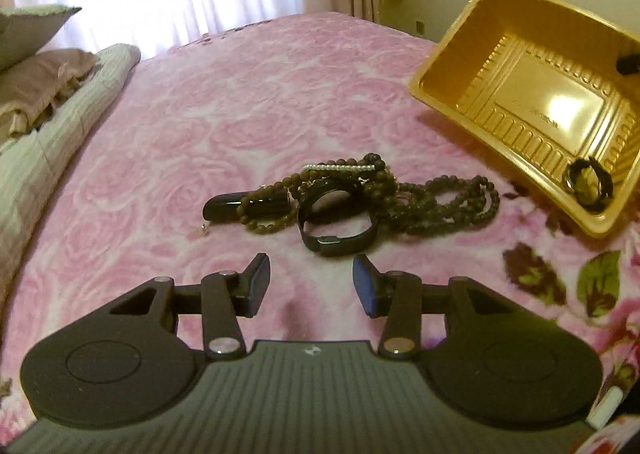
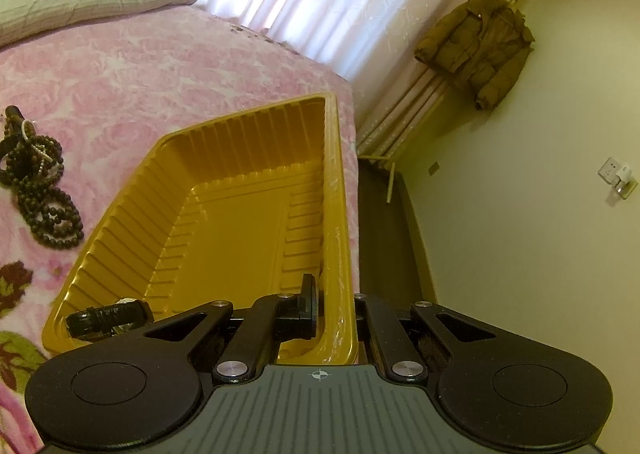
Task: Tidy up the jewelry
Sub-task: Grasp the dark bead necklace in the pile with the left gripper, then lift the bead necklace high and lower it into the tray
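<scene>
The jewelry pile [image 1: 352, 202] lies on the pink blanket [image 1: 224, 102] just ahead of my left gripper [image 1: 311, 286], whose jaws stand partly open on nothing. The black wristband [image 1: 338, 236] nearest me looks light and springy; I'd pinch its strap edge-on. The bead strands [image 1: 448, 202] tangled around it would likely drag along. My right gripper [image 2: 332, 314] is clamped on the gold tray's [image 2: 338, 174] rim. Only the right view shows that grip; only the left shows the dark tube [image 1: 246, 206].
</scene>
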A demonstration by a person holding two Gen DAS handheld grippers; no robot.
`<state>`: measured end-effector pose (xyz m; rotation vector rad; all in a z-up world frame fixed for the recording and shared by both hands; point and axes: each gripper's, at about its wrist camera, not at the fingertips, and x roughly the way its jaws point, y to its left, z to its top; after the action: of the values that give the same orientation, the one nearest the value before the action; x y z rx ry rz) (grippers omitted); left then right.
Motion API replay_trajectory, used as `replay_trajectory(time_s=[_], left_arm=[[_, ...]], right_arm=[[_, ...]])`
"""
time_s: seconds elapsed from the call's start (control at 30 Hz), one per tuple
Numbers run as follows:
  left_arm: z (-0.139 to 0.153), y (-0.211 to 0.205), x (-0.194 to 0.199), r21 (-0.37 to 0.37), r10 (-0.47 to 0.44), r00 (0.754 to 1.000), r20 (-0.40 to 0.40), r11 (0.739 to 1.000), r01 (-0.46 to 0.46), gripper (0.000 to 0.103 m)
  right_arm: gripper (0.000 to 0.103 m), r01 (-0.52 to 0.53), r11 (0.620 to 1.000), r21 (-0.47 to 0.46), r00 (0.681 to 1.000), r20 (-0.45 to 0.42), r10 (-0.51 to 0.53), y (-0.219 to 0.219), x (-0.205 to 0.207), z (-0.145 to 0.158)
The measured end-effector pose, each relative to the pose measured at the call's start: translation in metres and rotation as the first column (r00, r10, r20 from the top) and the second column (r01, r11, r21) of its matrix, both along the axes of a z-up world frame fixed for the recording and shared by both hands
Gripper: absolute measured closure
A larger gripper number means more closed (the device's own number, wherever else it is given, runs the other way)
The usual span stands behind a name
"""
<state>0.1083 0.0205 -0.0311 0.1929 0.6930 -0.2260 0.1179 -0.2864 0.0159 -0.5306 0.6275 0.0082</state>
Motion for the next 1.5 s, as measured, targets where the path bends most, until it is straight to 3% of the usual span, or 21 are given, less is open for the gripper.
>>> replay_trajectory(time_s=[0.33, 0.43, 0.57, 0.73, 1.13, 1.5], left_arm=[[0.005, -0.034, 0.020, -0.105, -0.040, 0.999, 0.020, 0.994, 0.042, 0.063], [0.003, -0.040, 0.030, -0.111, -0.040, 0.999, 0.011, 0.993, 0.041, 0.069], [-0.005, -0.045, 0.043, -0.103, -0.036, 0.999, -0.025, 0.994, 0.034, 0.089], [-0.002, -0.044, 0.039, -0.074, -0.059, 0.998, -0.030, 0.996, 0.057, 0.097], [0.067, -0.031, 0.019, -0.072, -0.164, 0.983, 0.085, 0.983, 0.170, 0.097], [0.159, -0.026, 0.014, -0.039, -0.244, 0.937, 0.250, 0.964, 0.261, 0.097]], right_arm=[[0.098, 0.000, 1.000, -0.004, 1.000, 0.001, 0.000, 0.002, 0.002, -0.001], [0.098, 0.001, 1.000, -0.005, 1.000, 0.000, -0.001, 0.002, 0.003, -0.001], [0.098, 0.002, 1.000, -0.004, 1.000, -0.001, -0.002, 0.002, 0.004, -0.002], [0.098, 0.005, 1.000, -0.001, 1.000, -0.003, -0.005, 0.001, 0.004, -0.001], [0.098, -0.001, 1.000, -0.001, 1.000, -0.003, 0.001, 0.000, 0.002, -0.001], [0.098, -0.009, 1.000, -0.010, 1.000, -0.001, 0.009, 0.003, 0.004, 0.001]])
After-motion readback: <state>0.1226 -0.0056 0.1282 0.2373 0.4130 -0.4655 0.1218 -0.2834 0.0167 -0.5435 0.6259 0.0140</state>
